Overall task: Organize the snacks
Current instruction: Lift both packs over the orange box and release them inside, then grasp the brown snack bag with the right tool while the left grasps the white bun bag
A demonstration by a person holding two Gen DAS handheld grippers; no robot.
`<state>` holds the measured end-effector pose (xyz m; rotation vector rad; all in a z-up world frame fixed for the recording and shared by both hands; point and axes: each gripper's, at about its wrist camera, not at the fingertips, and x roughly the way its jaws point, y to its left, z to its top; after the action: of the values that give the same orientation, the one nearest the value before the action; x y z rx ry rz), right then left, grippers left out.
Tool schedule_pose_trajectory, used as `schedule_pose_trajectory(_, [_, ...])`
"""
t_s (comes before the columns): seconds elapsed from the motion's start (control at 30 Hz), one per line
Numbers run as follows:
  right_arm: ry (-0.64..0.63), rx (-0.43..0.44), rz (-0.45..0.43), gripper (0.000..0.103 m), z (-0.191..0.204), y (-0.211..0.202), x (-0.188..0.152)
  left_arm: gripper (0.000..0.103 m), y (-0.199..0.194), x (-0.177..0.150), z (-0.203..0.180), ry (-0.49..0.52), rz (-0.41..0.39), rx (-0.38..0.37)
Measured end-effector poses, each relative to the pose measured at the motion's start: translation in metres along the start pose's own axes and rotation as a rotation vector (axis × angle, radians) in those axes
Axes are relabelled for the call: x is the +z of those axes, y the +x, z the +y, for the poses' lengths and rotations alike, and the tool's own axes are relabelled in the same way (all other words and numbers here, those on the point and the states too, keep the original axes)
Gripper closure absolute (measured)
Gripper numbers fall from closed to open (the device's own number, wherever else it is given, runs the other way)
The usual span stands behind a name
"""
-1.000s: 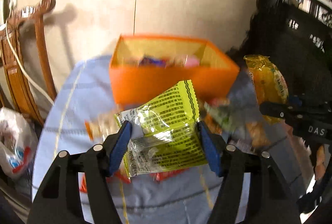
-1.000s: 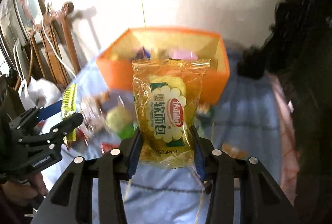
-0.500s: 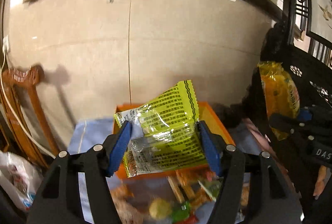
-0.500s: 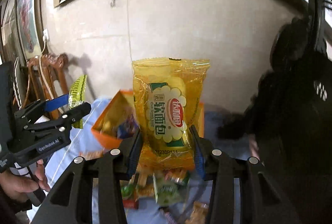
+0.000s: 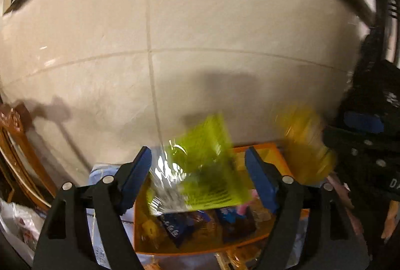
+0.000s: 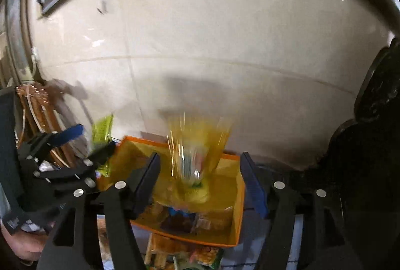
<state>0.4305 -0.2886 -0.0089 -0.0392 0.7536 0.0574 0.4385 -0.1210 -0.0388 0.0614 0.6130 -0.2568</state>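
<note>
Both grippers have let go since half a second back: each packet then sat clamped between blue pads, now each is loose and motion-blurred between spread jaws.

Left gripper [image 5: 198,176]: jaws wide apart, pads clear of the packet on both sides. Green packet [image 5: 205,170] blurred between them, above the orange box [image 5: 280,157], tilted; no pad touching it as far as the blur allows.

Right gripper [image 6: 200,181]: jaws likewise spread wide. Yellow packet [image 6: 197,152] streaked vertically between the fingers, its lower end over the interior of the orange box [image 6: 236,207]. Gap visible on both sides of it.

Cross views: right gripper [image 5: 362,142] at the right edge of the left camera with the yellow packet [image 5: 305,142] a blur beside it; left gripper [image 6: 67,152] at the left of the right camera, green packet [image 6: 101,135] beside its fingers.

Count: two packets in the air, one green, one yellow. One orange box, open-topped, already holding several snacks, dark blue wrappers and a pink one among them; exact number unreadable. More loose snacks [image 6: 205,256] on the table in front of the box.

Surface: pale blue cloth [image 5: 100,172] under the box. Room: beige tiled wall [image 5: 200,45] with grout lines, dark picture frame above, carved wooden chair [image 5: 15,145] left, dark furniture right.
</note>
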Motion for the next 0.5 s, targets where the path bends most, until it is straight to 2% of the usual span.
schedule_pose_trajectory(0.23, [0.037,-0.001,0.060,0.037,-0.014,0.020,-0.033,0.026,0.013,-0.014,0.009,0.001,0.021,0.014])
schedule_pose_trajectory(0.5, [0.038,0.009,0.086,0.037,-0.009,0.005,-0.071,0.024,-0.004,-0.048,-0.002,0.050,0.044,0.014])
